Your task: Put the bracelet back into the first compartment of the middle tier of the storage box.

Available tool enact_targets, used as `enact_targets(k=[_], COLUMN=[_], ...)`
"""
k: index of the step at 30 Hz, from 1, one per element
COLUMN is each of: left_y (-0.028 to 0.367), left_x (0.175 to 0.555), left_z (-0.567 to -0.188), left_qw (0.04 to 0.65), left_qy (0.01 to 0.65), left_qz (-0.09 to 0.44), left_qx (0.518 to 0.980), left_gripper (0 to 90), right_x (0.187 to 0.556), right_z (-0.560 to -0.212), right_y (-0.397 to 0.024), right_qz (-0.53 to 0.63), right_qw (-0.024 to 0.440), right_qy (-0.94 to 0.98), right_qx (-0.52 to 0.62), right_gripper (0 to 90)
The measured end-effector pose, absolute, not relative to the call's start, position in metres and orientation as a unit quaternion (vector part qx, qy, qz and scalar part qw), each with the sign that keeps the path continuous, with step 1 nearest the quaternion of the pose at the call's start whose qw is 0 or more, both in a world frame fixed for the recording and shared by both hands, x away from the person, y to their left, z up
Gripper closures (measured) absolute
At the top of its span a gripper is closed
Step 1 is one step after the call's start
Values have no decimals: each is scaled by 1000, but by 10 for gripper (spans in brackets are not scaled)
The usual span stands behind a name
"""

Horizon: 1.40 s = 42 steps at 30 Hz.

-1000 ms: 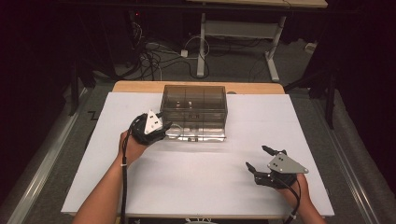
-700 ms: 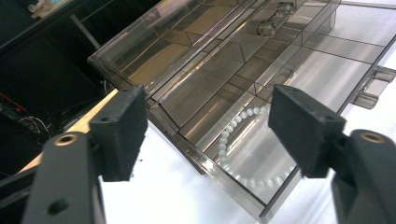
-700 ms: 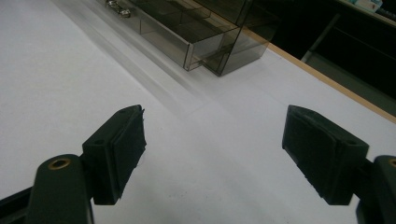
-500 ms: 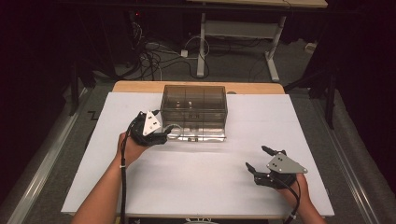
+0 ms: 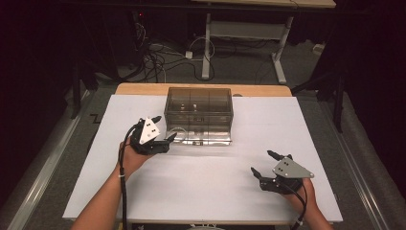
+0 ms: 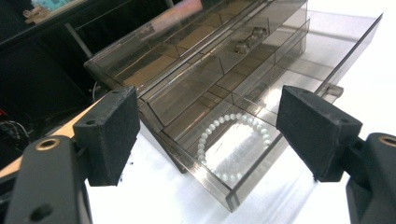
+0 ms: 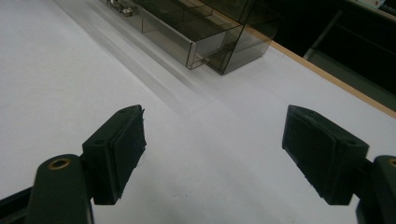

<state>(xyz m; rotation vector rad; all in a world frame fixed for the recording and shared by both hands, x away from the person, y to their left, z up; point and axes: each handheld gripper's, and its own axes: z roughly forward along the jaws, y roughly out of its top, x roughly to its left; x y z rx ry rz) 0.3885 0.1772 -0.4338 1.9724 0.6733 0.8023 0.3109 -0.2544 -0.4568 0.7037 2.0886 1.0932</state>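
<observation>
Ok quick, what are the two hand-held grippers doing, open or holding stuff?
Left hand-held gripper: open, holding nothing; jaws just opened over the bead bracelet in the drawer.
Right hand-held gripper: open, empty.

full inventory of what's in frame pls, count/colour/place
drawer box: 1, smoky clear plastic, far middle of the table, lower drawer pulled out
bead bracelet: 1, white, lying in the open drawer's left corner compartment
drawer handle: 1, metal, on the drawer front
table: 1, white top with a wooden far edge
cables: several, dark and white, on the floor behind the table
desk frame: 1, light grey, far background
left gripper: 1, black, at the drawer's left corner, jaws open
right gripper: 1, black, near right of the table, jaws open, nothing between them
</observation>
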Motion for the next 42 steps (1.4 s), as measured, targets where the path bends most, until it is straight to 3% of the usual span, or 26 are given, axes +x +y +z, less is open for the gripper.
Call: enact_targets(k=[4, 10, 29, 39, 42], left_y=[182, 184, 187, 179, 176], left_x=[380, 368, 342, 343, 344], left_z=[-435, -435, -451, -465, -468], left_qw=[438, 431, 413, 408, 401], left_qy=[267, 264, 241, 228, 227], left_qz=[319, 326, 274, 259, 254], left_qx=[796, 799, 834, 845, 850], left_gripper=[224, 315, 742, 875, 880], right_x=[311, 311, 312, 314, 315], right_z=[-457, -458, -459, -459, -459], right_y=[-254, -253, -250, -254, -256], right_qz=[418, 417, 415, 419, 420], right_qw=[334, 332, 329, 328, 327], right_qy=[800, 802, 807, 805, 804], right_qx=[270, 270, 260, 261, 264], right_gripper=[221, 221, 221, 221, 221])
